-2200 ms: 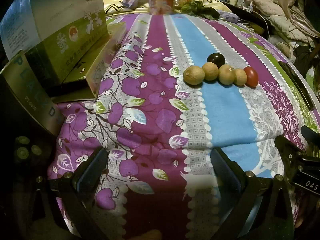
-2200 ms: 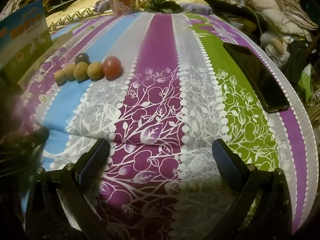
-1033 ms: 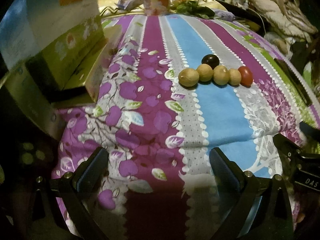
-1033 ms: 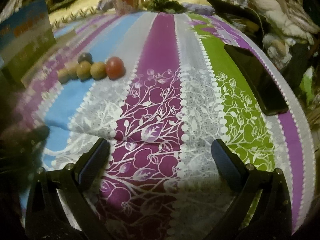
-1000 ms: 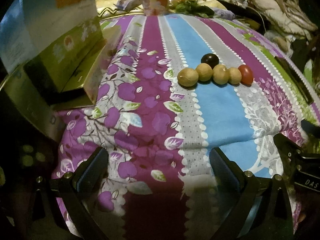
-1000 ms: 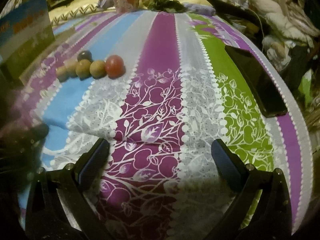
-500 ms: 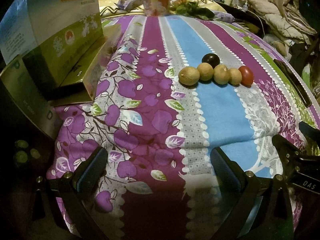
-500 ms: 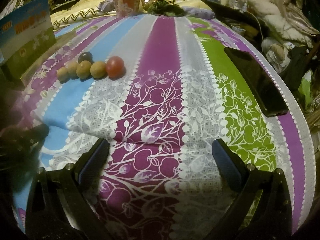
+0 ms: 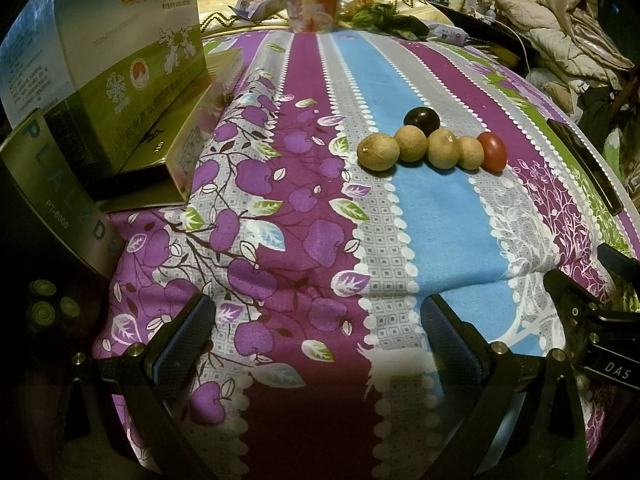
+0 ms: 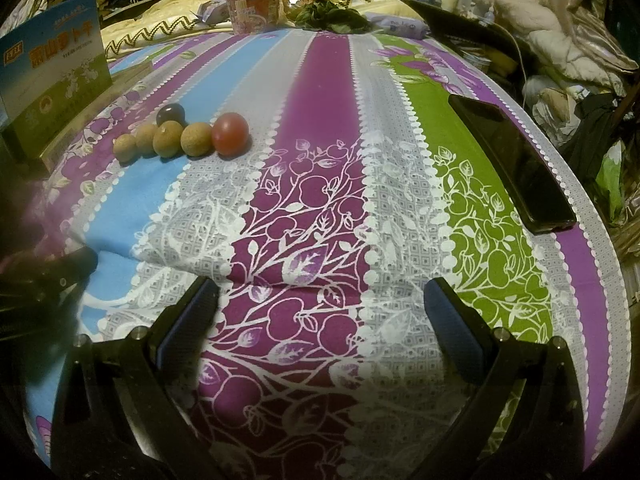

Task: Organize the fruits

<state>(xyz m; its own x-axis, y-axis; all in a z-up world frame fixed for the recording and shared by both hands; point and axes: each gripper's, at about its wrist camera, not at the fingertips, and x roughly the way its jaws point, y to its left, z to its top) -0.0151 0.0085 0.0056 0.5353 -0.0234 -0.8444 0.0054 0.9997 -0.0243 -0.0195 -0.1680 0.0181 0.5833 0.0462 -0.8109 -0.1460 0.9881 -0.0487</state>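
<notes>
Six fruits (image 9: 432,142) touching in line — both tongs agape; empty.

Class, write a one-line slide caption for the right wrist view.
Open right gripper hovers over striped bedsheet; fruit row ahead left, phone right.

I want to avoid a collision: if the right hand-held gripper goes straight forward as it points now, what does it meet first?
Probably only the patterned bedcover: the open right hand-held gripper aims between the red fruit and the black phone. Depth is uncertain.
</notes>
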